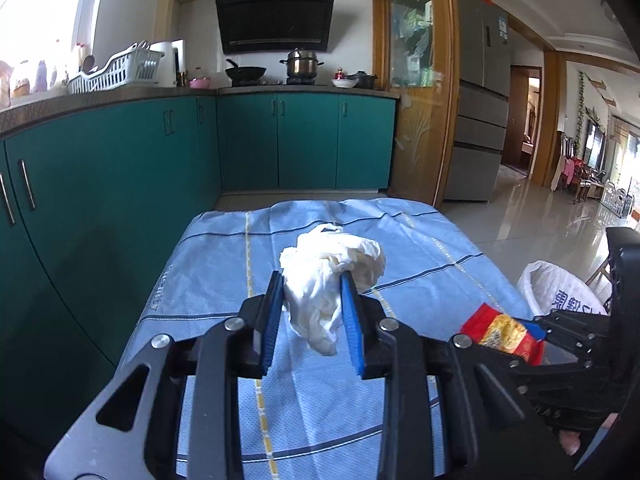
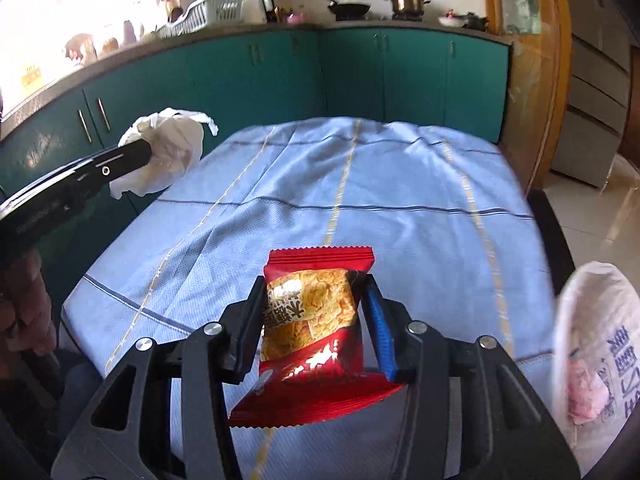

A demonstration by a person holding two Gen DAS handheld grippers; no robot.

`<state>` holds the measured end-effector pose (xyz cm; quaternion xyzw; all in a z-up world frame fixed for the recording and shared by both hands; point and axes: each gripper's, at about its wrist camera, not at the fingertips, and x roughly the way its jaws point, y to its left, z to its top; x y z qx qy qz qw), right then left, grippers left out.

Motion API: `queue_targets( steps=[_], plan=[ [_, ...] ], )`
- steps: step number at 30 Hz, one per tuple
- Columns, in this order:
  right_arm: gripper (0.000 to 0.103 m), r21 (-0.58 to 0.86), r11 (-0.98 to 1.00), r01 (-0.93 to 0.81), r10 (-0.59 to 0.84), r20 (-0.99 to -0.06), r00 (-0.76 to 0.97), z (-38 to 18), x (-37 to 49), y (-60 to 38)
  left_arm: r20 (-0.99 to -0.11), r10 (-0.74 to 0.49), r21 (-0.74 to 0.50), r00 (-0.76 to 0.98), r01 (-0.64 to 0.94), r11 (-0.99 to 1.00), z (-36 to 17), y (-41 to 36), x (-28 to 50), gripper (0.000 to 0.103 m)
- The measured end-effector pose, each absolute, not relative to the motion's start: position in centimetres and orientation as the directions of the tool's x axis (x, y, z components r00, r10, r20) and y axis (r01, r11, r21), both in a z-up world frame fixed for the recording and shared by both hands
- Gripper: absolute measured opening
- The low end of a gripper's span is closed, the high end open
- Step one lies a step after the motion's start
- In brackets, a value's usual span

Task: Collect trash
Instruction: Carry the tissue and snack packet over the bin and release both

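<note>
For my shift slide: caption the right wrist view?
Right gripper grips red snack packet above blue tablecloth.

Bare blue tablecloth (image 2: pixel 400 184) ahead; white bag (image 2: pixel 600 344) stands right.

Two grippers, each clamped on a piece of trash above the cloth-covered surface.

The right gripper (image 2: pixel 316 320) pinches a red snack wrapper (image 2: pixel 310 332) between its pads, the packet lifted clear of the pale blue striped cloth (image 2: pixel 360 184) and hanging down past the fingers. Off to the left, the left gripper (image 2: pixel 150 150) grips a crumpled white tissue (image 2: pixel 168 152) in the air beside the surface, in front of the green cabinets (image 2: pixel 400 76). A white printed sack (image 2: pixel 592 344) stands open at the right edge.
</note>
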<state>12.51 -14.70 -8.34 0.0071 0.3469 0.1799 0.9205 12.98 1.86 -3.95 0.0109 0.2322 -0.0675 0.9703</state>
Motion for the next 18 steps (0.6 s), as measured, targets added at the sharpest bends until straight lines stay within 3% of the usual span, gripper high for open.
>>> queue_targets(
  steps=[9, 18],
  plan=[
    [0.047, 0.121, 0.975, -0.189, 0.224, -0.567, 0.792, -5.7, 9.5, -20.8, -0.390, -0.199, 0.026, 0.899, 0.227, 0.974, -2.3, -1.9, 11.3, 0.030],
    [0.047, 0.188, 0.957, -0.222, 0.291, -0.577, 0.763, -7.5, 10.5, -20.7, -0.409, -0.213, 0.036, 0.887, 0.249, 0.968, -2.7, -3.9, 11.1, 0.030]
  ],
)
